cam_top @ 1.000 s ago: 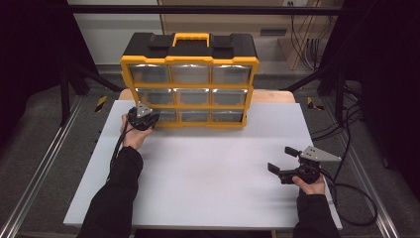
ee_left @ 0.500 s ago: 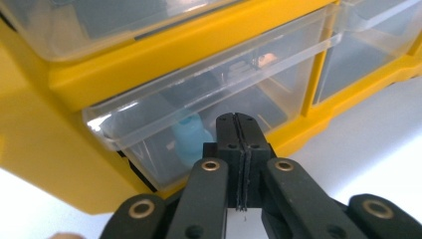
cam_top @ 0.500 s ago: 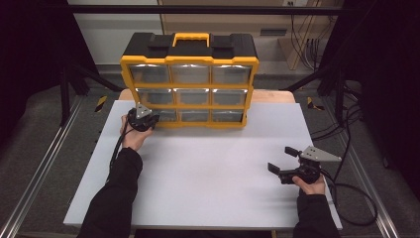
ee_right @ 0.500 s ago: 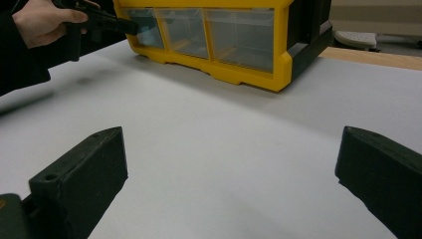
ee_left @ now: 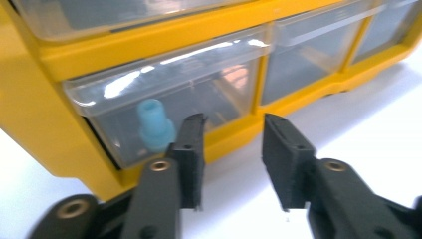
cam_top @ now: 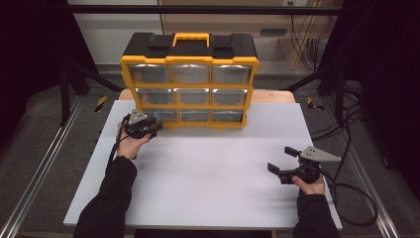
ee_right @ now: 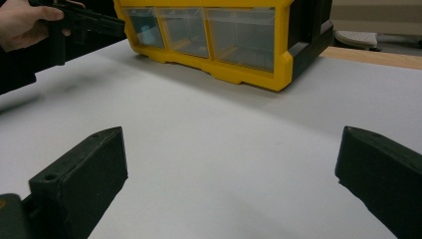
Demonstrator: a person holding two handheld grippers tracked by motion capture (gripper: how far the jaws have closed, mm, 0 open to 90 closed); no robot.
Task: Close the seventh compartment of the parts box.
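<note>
High view — yellow drawer organizer standing at the counter far edge; left gripper at its bottom-left drawer, jaws just opened, empty.
Left gripper view — blue fitting behind the clear front.
Right gripper view — right gripper spread wide, holding nothing.

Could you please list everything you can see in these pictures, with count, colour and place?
drawer organiser: one, yellow frame with black top and yellow handle, at the far edge of the table
clear drawers: nine, transparent, three rows of three in the organiser's front
blue part: one, light blue, inside the bottom-left drawer
table top: one, white, under everything
wooden board: one, light wood, behind the white top
cables: black, right of the table
left gripper: one, black, jaws apart with nothing between them, just been opening, in front of the bottom-left drawer
right gripper: one, black, jaws wide open, over the table's right side
</note>
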